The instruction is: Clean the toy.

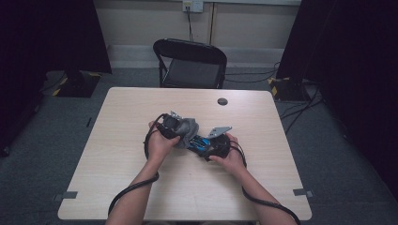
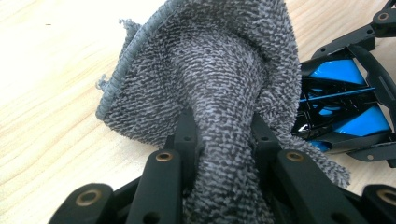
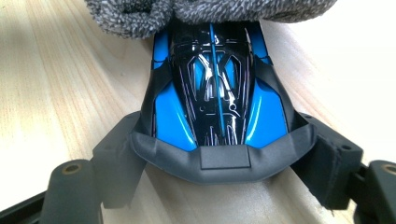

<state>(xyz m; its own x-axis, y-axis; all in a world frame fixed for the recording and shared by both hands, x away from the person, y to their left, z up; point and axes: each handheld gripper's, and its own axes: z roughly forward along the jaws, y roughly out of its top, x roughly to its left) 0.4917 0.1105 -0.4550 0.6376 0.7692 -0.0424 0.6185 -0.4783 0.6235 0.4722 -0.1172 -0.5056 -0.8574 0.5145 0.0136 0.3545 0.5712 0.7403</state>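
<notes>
Jaws first: my left gripper (image 2: pixel 219 140) is pinched tight on a bunched fold of the grey towel (image 2: pixel 210 79), and my right gripper (image 3: pixel 219 158) stands wide, its pads clamped on the two flanks of the blue and black toy car (image 3: pixel 215 98). Both meet near the middle of the wooden table (image 1: pixel 141 187), left gripper (image 1: pixel 170 125) just left of the right one (image 1: pixel 217 143). Towel cloth drapes over the car's far end, touching it. Behind the table's far edge stands a black chair (image 1: pixel 190 63).
</notes>
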